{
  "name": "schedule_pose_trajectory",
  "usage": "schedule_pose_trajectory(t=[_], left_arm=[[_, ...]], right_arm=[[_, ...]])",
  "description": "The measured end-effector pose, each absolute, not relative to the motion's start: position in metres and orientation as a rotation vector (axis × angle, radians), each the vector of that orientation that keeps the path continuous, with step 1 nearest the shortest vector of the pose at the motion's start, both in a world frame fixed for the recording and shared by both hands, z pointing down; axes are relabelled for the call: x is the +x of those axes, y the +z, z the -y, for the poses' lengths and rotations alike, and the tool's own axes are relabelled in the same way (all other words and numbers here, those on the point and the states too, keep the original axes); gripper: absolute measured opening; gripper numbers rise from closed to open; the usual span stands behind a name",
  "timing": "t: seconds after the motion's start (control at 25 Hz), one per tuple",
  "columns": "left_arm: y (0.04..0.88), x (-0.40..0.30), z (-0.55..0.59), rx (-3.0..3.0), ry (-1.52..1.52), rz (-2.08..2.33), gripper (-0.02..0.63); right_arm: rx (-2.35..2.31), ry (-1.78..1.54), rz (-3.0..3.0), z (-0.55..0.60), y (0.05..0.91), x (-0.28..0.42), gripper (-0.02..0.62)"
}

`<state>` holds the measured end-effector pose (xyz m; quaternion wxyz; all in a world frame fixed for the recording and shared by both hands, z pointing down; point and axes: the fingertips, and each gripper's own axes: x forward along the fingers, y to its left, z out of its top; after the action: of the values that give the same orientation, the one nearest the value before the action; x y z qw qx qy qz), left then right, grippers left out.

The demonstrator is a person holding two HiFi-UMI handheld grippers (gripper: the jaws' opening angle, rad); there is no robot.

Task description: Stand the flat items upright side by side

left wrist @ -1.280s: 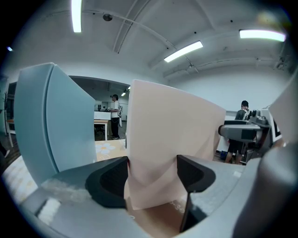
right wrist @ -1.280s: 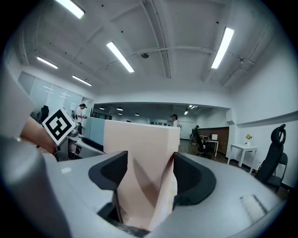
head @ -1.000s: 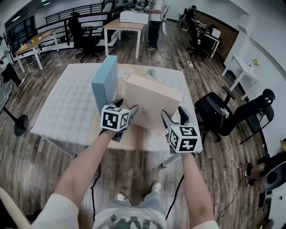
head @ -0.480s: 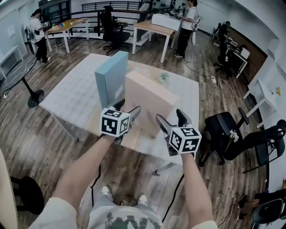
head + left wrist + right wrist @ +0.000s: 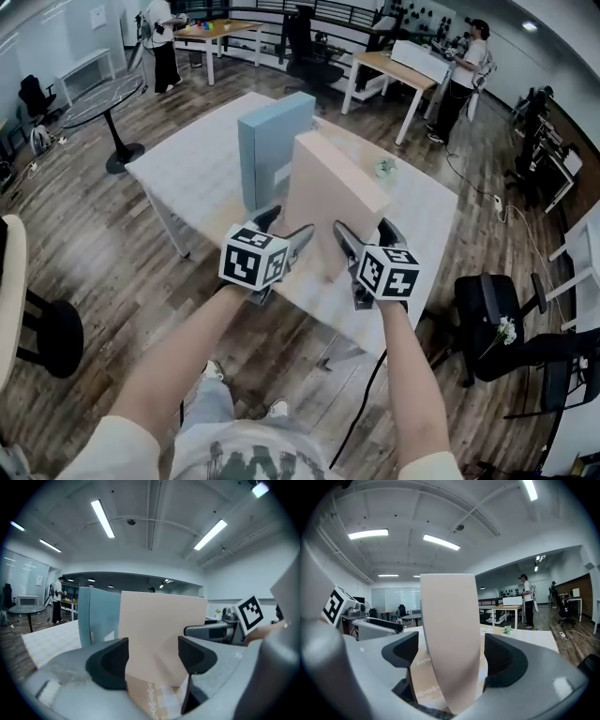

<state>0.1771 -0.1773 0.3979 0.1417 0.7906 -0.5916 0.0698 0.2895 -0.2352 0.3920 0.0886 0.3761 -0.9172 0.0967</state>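
Two flat boxes stand upright side by side on the white-covered table (image 5: pixel 192 159): a light blue box (image 5: pixel 272 141) (image 5: pixel 96 616) on the left and a beige box (image 5: pixel 333 197) (image 5: pixel 161 630) (image 5: pixel 450 620) on the right. My left gripper (image 5: pixel 286 228) (image 5: pixel 152 656) is open at the beige box's near left corner, and the box stands just beyond its jaws. My right gripper (image 5: pixel 366 230) (image 5: pixel 452 658) straddles the beige box's near end. Its jaws are opening, with a gap on both sides of the box.
A small green plant (image 5: pixel 385 169) (image 5: pixel 506 630) sits on the far part of the table. A tan sheet with printed tape (image 5: pixel 314 291) lies at the near edge. A black office chair (image 5: pixel 492 314) stands to the right, a round dark table (image 5: pixel 98 94) to the left. People stand at desks behind.
The right gripper's jaws have spread away from the beige box's near end. Both boxes stay upright. The head view has swung round, so the table sits differently in the picture.
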Motion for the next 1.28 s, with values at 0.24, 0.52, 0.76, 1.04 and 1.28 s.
schedule_pose_trajectory(t=[0.24,0.52,0.76,1.04,1.28], left_arm=[[0.394,0.155,0.165,2.221,0.208,1.804,0.334],[0.387,0.14,0.166,2.185,0.207,1.862,0.334],[0.379,0.119,0.172,2.177,0.208,1.891,0.334],[0.381,0.081,0.185,2.195,0.226,1.886,0.334],[0.377,0.02,0.193,2.264,0.252,1.823,0.334]], right_arm=[[1.104,0.273,2.715,0.244,0.398,0.28,0.35],[1.167,0.178,2.691,0.249,0.393,0.279,0.316],[1.272,0.106,2.678,0.249,0.39,0.267,0.31],[1.45,0.064,2.609,0.256,0.396,0.252,0.31],[1.639,0.061,2.503,0.256,0.391,0.215,0.31]])
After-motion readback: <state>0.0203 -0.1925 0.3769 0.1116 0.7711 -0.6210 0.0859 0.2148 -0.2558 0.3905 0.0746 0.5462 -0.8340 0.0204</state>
